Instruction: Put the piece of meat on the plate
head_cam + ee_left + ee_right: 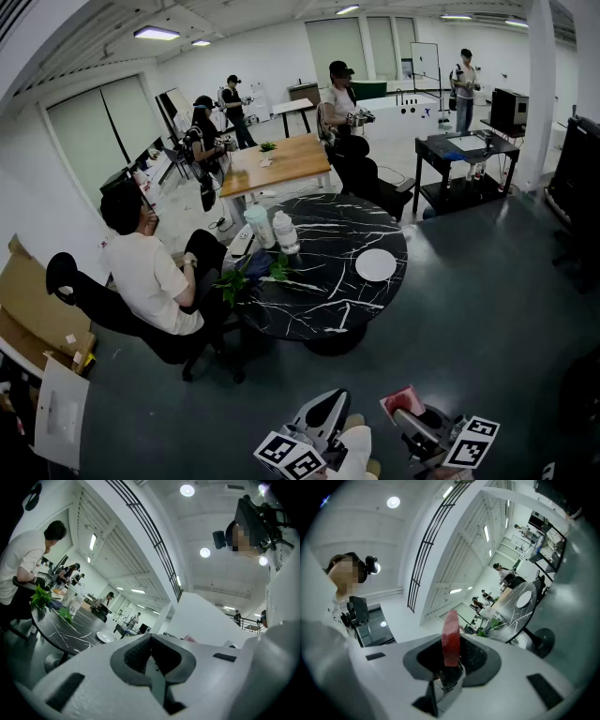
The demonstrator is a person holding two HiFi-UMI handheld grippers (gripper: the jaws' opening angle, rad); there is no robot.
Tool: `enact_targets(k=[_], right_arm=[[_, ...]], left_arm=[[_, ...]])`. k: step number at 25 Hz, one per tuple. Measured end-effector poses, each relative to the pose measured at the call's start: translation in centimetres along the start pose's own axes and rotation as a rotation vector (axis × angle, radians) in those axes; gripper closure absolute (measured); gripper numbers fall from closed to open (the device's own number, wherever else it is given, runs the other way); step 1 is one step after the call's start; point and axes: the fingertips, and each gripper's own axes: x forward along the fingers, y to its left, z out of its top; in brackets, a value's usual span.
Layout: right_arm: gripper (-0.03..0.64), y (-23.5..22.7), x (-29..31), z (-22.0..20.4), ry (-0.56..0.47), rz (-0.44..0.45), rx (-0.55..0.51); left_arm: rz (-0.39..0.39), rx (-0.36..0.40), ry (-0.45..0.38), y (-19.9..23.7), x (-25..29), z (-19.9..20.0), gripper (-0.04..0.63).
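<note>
1. The room is a wide, white-walled office with a dark grey floor [487,309]. A wooden desk [281,159] stands further back.
2. A round black desk [319,305] with white marble veins stands mid-room, and a seated person [150,272] in a white shirt is at its left.
3. On the round desk are a bare white plate [376,265] near the right edge, and two bottles [272,230] and green leaves [248,277] at the left.
4. The right tool [451,654] pinches the red piece of meat [451,637], which stands upright between its jaws, well apart from the plate.
5. The left tool [151,656], just beside the right one, has its jaws pressed together on nothing.
</note>
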Motion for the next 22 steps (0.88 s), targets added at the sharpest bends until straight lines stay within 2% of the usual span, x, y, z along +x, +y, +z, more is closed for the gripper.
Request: enact_targets(k=[9,14,22], right_arm=[[0.525,-5.4,3.3,4.2,0.004,-0.042,0.021],[0.525,-8.7,6.8,8.5,-0.002,-0.057,-0.008],[0.525,-12.2,13.1,12.9,0.013,-0.063,-0.023]], left_arm=[[-0.022,-0.048,0.025,4.1,7.2,0.0,0.586],[-0.072,-0.018,0.011,7.0,12.9,2.0,0.586],[-0.075,-0.035,0.007,12.8,18.6,4.7,0.586]])
